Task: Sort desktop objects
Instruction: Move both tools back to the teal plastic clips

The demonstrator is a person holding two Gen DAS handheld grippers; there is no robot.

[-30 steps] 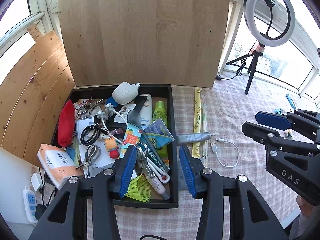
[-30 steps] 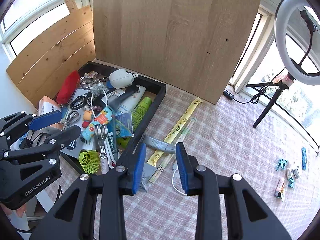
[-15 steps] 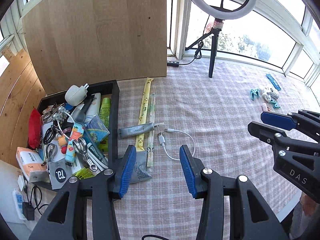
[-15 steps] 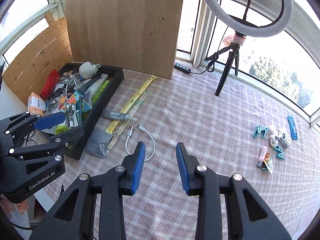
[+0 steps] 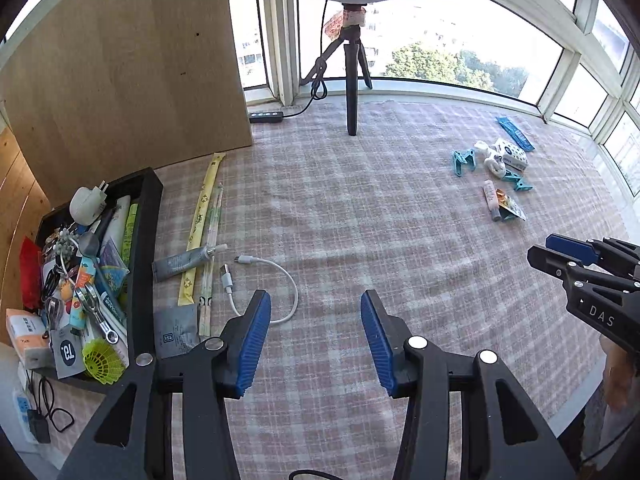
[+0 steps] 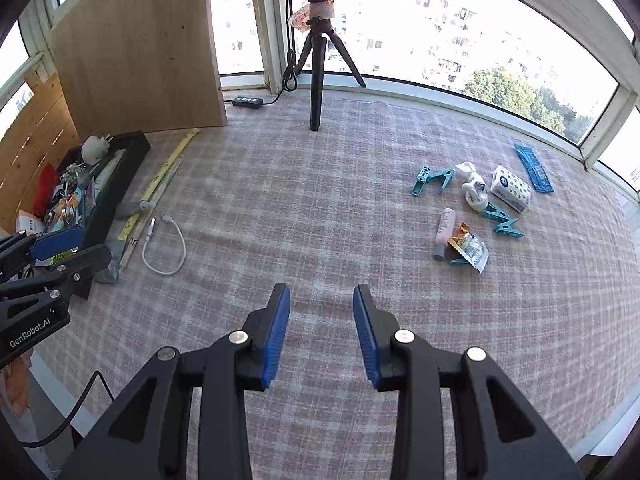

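Observation:
My left gripper [image 5: 314,300] hangs over the checked cloth just right of a white USB cable [image 5: 280,276]; its jaws are opening with nothing between them. A grey tube [image 5: 180,262], a yellow wrapped stick [image 5: 202,216] and a grey packet [image 5: 174,332] lie beside the black tray [image 5: 146,240], which is packed with several small items. My right gripper [image 6: 321,292] is open and empty over bare cloth. Ahead of it to the right lie teal clips [image 6: 432,180], a tissue pack [image 6: 510,188], a pink tube [image 6: 444,228] and a snack packet [image 6: 470,248].
A ring light tripod [image 5: 352,80] stands at the back of the cloth with a black power strip [image 5: 266,117] beside it. A wooden board [image 5: 120,80] leans behind the tray. A blue strip [image 6: 534,168] lies near the windows. The table edge runs close below both grippers.
Both grippers have swept right, from over the tray and its edge to the middle of the cloth. The tray now sits at the far left of both views; the right-hand cluster has come nearer.

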